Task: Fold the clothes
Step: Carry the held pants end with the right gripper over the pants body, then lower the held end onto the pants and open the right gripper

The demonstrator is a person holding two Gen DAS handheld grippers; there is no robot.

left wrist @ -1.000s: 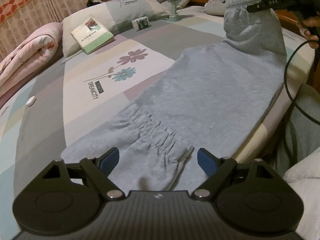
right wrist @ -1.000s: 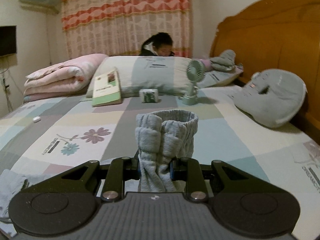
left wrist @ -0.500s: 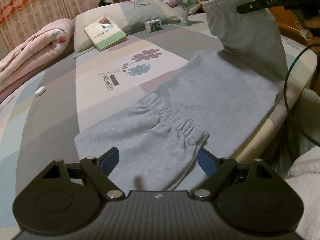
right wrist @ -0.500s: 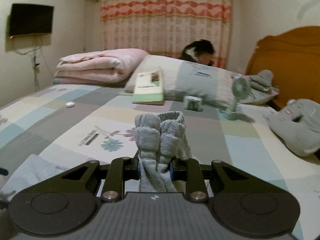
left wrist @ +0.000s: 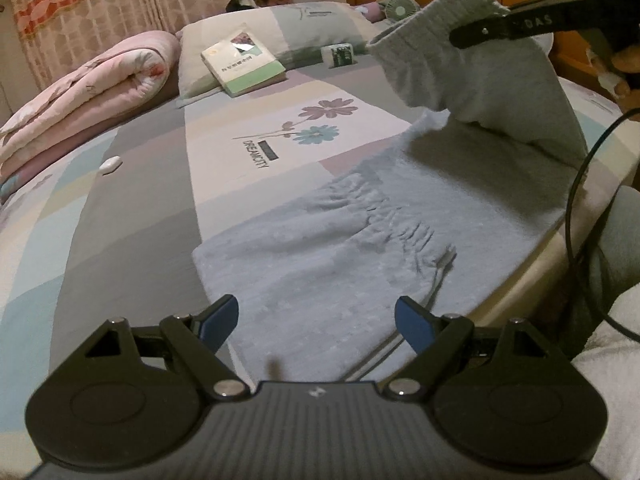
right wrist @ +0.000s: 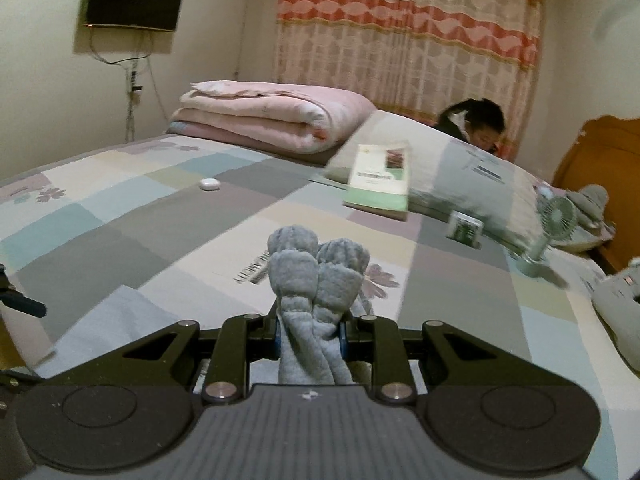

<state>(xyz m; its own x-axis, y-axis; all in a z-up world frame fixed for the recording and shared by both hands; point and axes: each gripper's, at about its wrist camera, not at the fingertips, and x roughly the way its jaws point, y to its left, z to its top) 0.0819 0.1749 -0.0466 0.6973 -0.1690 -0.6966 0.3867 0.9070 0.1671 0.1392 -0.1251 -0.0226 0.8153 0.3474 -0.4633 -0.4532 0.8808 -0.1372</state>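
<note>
Grey fleece fills the near ground under the left gripper (left wrist: 316,320), whose blue-padded jaws stand wide apart with nothing between them, poised just above the near end of the sweatpants (left wrist: 360,248). Right ahead of those pads lies the flat cloth, and a little further on sits the gathered elastic band (left wrist: 384,216), puckered, with a short drawstring (left wrist: 440,264) trailing off toward the right-hand pad. Beyond that the trousers run away along the bed's edge, and then comes the lift: the far end rises off the bedsheet (left wrist: 132,200) and hangs in a drooping peak from the right gripper (right wrist: 310,330). Through that tool's own camera the jaws are drawn in tight on a bunched pair of ribbed cuffs (right wrist: 316,264), which poke up between the fingers in two soft lumps. So the step in hand reads as the lengthwise fold, cuffs being carried over toward the band end. What the next move calls for, as I judge it, is a low, steady carry so the raised half lays down flat with its edges matched, while the free left tool is placed to pin or square the near end. Farther out past the cuffs lie a small white object (right wrist: 210,184), a green book (right wrist: 378,184) leaning on a pillow (right wrist: 472,176), a small fan (right wrist: 554,220), a folded pink quilt (right wrist: 272,120), and a person behind the pillow.
</note>
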